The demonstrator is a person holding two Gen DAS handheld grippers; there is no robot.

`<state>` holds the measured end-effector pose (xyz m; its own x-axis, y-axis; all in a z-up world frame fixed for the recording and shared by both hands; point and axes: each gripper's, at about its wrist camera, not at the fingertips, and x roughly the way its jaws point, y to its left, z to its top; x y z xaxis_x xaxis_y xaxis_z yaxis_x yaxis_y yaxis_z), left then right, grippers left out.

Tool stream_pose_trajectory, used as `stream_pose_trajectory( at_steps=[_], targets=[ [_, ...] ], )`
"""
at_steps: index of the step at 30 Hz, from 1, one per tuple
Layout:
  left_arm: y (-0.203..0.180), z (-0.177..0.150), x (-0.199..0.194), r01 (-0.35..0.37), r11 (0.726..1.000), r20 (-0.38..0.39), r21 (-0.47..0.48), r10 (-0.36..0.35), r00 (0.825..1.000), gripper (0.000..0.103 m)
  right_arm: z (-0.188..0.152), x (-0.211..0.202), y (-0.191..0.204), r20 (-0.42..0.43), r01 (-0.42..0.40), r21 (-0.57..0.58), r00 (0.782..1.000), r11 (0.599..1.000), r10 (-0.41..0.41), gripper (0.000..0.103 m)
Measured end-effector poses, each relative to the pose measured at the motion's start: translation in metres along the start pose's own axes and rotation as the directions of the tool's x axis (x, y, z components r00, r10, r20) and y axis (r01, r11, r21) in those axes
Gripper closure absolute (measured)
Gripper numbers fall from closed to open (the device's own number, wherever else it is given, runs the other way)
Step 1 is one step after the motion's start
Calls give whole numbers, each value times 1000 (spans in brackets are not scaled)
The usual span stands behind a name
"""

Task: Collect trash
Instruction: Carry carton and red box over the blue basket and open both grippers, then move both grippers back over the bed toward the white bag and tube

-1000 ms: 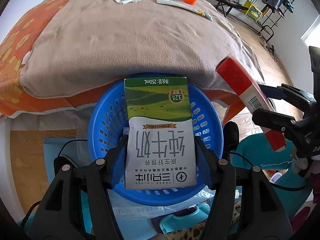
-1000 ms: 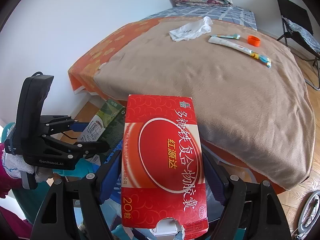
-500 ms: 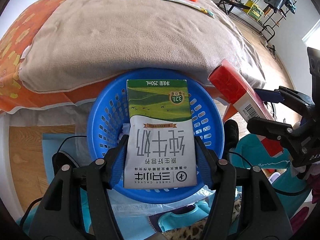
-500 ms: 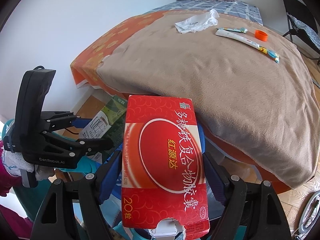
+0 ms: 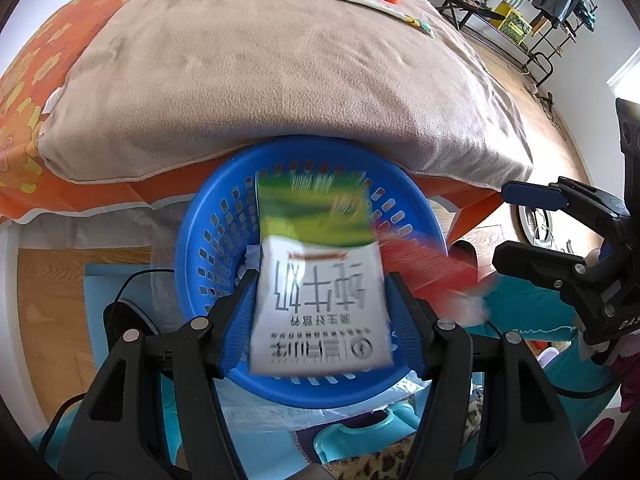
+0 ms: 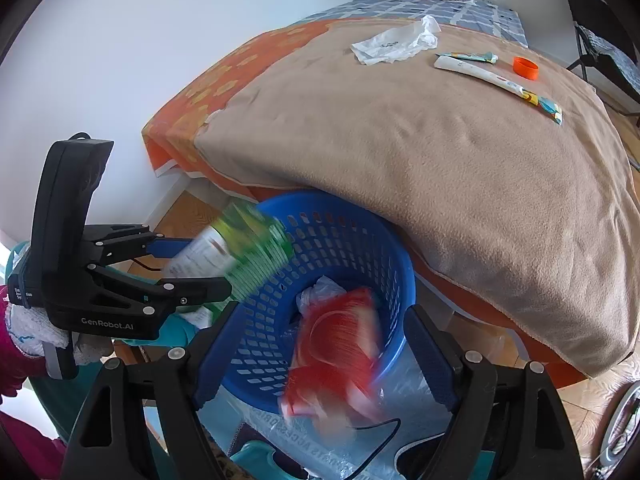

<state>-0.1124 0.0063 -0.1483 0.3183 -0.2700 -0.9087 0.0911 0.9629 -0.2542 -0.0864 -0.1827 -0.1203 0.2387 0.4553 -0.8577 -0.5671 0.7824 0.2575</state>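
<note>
A blue mesh basket (image 5: 192,248) stands on the floor against the bed's edge. My left gripper (image 5: 320,276) is above it, pads against the sides of a green-and-white milk carton (image 5: 320,304). The carton is motion-blurred, its green end dipping toward the basket. My right gripper (image 6: 322,310) is open over the basket's (image 6: 340,200) near rim, with nothing between its fingers. A red medicine box (image 6: 336,344) is blurred and dropping into the basket onto white crumpled plastic. In the right wrist view the left gripper (image 6: 208,266) and carton (image 6: 240,248) show at left.
On the tan blanket (image 6: 440,160) lie a crumpled white wrapper (image 6: 396,44), a white tube (image 6: 480,72), a small teal wrapper (image 6: 468,57) and an orange cap (image 6: 526,68). A clear plastic bag (image 6: 408,392) and a black cable (image 6: 380,436) lie beside the basket. Wooden floor lies left of it.
The right gripper has let go of the red box, which falls into the basket. The milk carton has gone blurred and slid toward the basket between the left pads. Both hands stayed over the basket.
</note>
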Motion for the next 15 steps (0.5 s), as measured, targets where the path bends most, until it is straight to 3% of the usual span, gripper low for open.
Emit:
stream_pose_trajectory(
  at_steps=[15],
  targets=[
    [0,1,-1,-2,1000,0,-3,2,1000,38,0,-3,-4,8,4,17,1000,1000,-4,20]
  ],
)
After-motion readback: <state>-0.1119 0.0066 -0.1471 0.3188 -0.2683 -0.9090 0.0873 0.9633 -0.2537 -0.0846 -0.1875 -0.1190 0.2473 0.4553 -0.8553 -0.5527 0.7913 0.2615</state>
